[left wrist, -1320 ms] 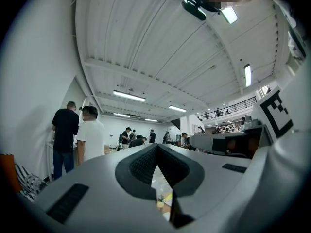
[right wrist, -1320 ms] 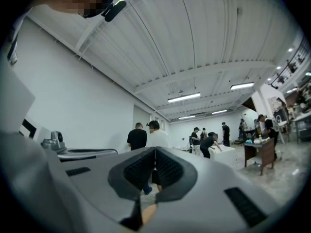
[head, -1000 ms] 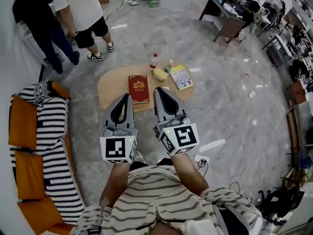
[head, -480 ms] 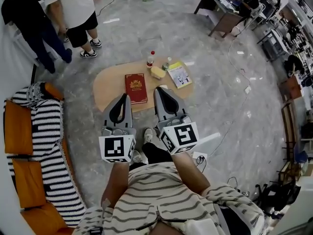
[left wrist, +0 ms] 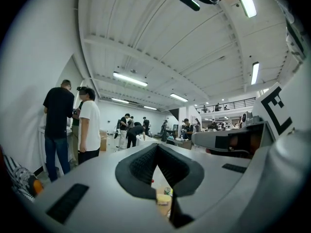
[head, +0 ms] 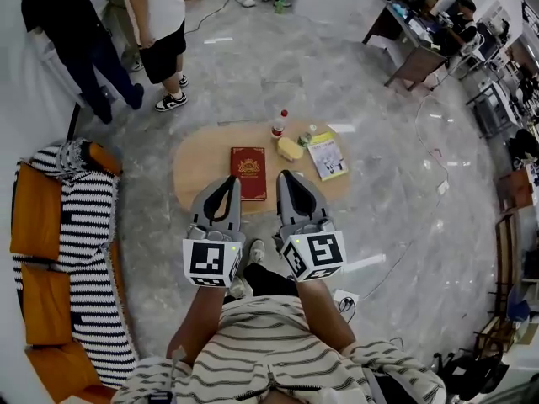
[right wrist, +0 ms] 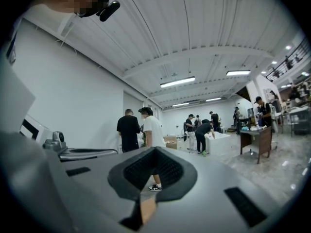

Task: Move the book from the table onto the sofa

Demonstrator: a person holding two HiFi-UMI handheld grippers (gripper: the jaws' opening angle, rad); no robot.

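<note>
Jaws of left gripper (head: 231, 183) and right gripper (head: 287, 178) sit closed and empty in the head view, red book (head: 248, 172) on the table (head: 198, 162) just ahead between their tips; both gripper views agree, so arriving unopened could shove it away.

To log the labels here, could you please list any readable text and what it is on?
No text reads clearly.
Red book: gold cover print, too small to read.
Yellow booklet: print too small.
Bottle: label too small.
Left marker cube and right marker cube: square codes, no words.
</note>
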